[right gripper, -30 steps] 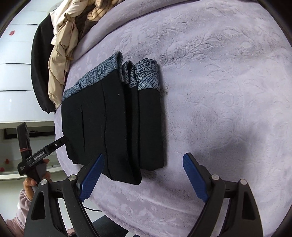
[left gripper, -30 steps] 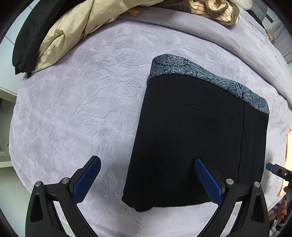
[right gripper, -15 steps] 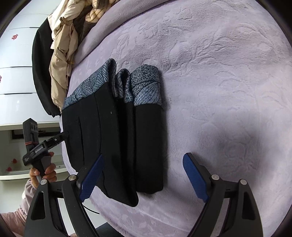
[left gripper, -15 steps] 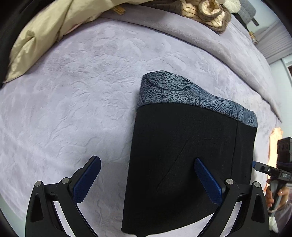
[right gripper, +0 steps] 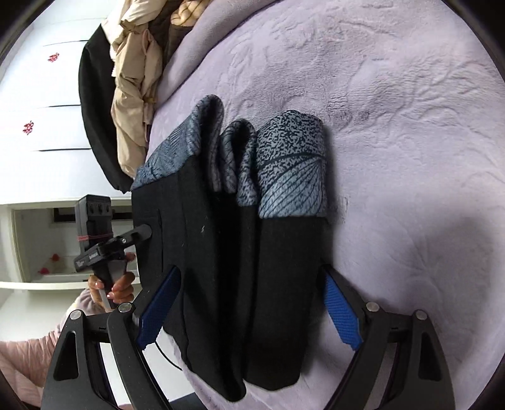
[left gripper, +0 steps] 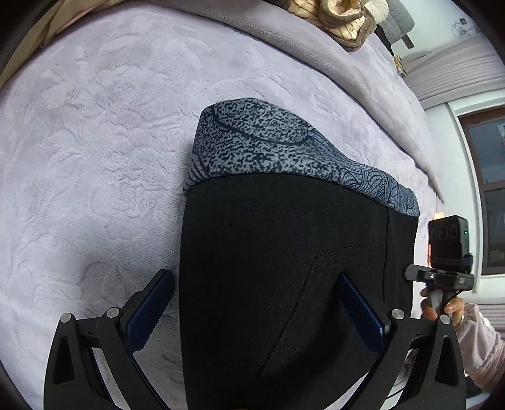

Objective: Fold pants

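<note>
The black pants (left gripper: 271,252) lie folded into a compact stack on the lilac bedspread (left gripper: 94,142), their grey-blue patterned waistband (left gripper: 262,148) at the far end. My left gripper (left gripper: 252,312) is open, low over the near end of the stack, its jaws either side of the stack's left half. In the right wrist view the pants (right gripper: 227,261) show several stacked layers from the side, waistband (right gripper: 284,167) rolled at the top. My right gripper (right gripper: 249,309) is open, jaws straddling the stack's thickness. Each gripper appears at the edge of the other's view.
A heap of other clothes, beige and black (right gripper: 126,94), lies at the far end of the bed. More knitwear (left gripper: 341,19) sits at the bed's top. White drawers (right gripper: 41,94) stand beyond the bed edge. A window (left gripper: 486,189) is at the right.
Both grippers have moved in close over the folded pants, which now fill much more of each view. Both stay open; the pants have not moved.
</note>
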Action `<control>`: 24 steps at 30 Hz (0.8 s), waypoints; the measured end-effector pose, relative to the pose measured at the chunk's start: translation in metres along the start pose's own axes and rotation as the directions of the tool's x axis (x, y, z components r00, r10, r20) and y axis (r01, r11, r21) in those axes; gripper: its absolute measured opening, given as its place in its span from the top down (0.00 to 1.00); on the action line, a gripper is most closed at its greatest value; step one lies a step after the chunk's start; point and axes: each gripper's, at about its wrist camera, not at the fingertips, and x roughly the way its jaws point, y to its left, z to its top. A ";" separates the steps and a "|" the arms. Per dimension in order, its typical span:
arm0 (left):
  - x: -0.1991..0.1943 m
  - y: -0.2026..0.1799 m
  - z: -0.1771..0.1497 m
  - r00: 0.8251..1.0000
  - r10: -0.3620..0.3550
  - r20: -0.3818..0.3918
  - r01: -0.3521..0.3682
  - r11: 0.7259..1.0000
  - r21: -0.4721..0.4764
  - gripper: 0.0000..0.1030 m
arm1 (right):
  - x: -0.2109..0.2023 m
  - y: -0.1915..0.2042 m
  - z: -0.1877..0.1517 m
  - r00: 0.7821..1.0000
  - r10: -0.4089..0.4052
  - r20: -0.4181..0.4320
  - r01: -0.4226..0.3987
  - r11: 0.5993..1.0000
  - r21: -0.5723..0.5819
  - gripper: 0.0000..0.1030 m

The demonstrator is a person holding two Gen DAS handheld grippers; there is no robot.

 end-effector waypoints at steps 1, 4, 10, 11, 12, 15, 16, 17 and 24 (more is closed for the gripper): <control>0.001 0.002 -0.001 1.000 -0.007 -0.002 0.007 1.000 -0.016 0.00 | 0.003 -0.003 0.001 1.000 -0.001 0.004 0.001 1.000 0.026 0.13; 0.005 -0.002 -0.002 1.000 -0.004 0.016 0.005 1.000 -0.031 0.03 | 0.007 -0.007 0.001 1.000 0.004 0.015 -0.005 0.997 0.080 0.22; -0.018 -0.030 -0.014 0.998 -0.011 0.059 0.011 1.000 0.012 0.40 | -0.009 0.005 -0.009 0.997 0.061 0.047 -0.066 0.990 0.126 0.59; -0.023 -0.035 -0.016 0.998 -0.008 0.063 0.007 1.000 0.017 0.41 | -0.012 0.009 -0.012 0.997 0.060 0.051 -0.066 0.991 0.119 0.60; -0.027 -0.038 -0.018 0.998 -0.008 0.067 0.007 1.000 0.018 0.42 | -0.015 0.016 -0.015 0.997 0.056 0.053 -0.061 0.992 0.109 0.60; -0.049 -0.044 -0.032 0.998 -0.003 0.067 0.001 1.000 0.027 0.42 | -0.025 0.031 -0.026 0.994 0.091 0.065 -0.098 0.988 0.117 0.61; -0.057 -0.046 -0.039 0.998 0.002 0.065 -0.005 0.999 0.042 0.42 | -0.027 0.035 -0.030 0.993 0.101 0.065 -0.108 0.987 0.120 0.61; -0.065 -0.048 -0.046 0.998 0.005 0.063 -0.008 0.999 0.053 0.42 | -0.028 0.040 -0.034 0.992 0.107 0.063 -0.114 0.986 0.120 0.61; -0.084 -0.030 -0.091 0.996 0.088 0.026 -0.090 0.993 0.070 0.38 | -0.022 0.055 -0.098 0.987 0.150 0.049 -0.156 0.976 0.153 0.61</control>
